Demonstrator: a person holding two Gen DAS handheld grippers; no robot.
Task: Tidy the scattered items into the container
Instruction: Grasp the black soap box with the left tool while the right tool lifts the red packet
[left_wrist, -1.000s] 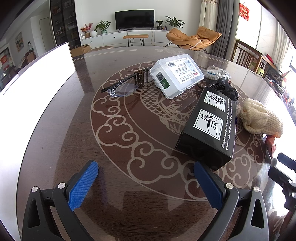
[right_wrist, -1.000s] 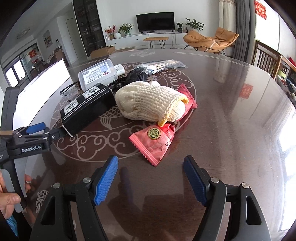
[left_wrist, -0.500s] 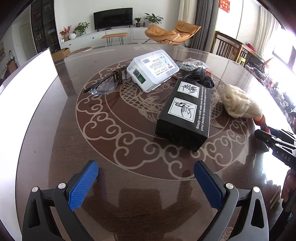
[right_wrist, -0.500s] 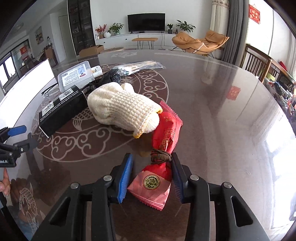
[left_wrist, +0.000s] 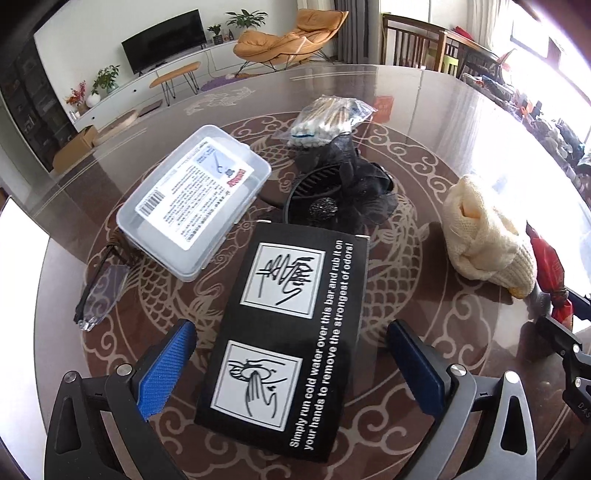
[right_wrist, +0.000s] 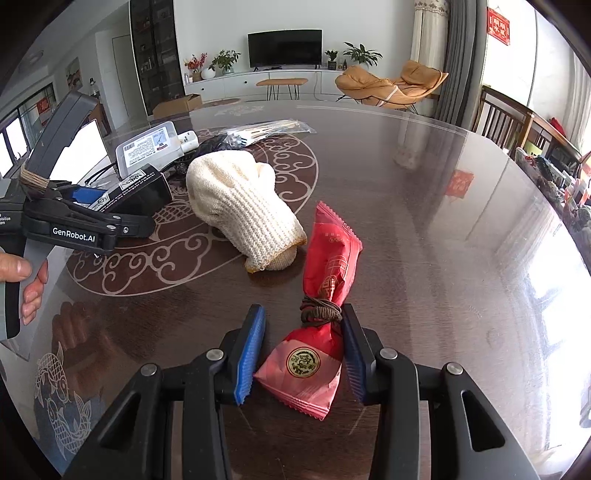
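Observation:
A black box (left_wrist: 291, 325) printed with hand-washing pictures lies on the patterned round table (left_wrist: 424, 110). My left gripper (left_wrist: 290, 328) straddles its near half. Its jaws are closing, and both blue pads still stand clear of the box's sides. In the right wrist view, two red snack packets tied with a brown cord (right_wrist: 321, 314) lie between the fingers of my right gripper (right_wrist: 302, 312), which is shut on them at the knot. A cream knitted glove (right_wrist: 240, 206) lies just beyond, beside the black box (right_wrist: 140, 188).
A clear lidded plastic box (left_wrist: 192, 199), glasses (left_wrist: 99, 291), a bag of cotton swabs (left_wrist: 328, 122) and a black mesh item on a round black thing (left_wrist: 347, 188) lie behind the black box. Something white and flat-sided (left_wrist: 14, 258) stands at the table's left edge. A hand (right_wrist: 22, 273) holds the left gripper.
My left gripper swung right and forward until it came over the black box, rolling as it went. My right gripper shut on the tied red packets, which now lie clear of the glove.

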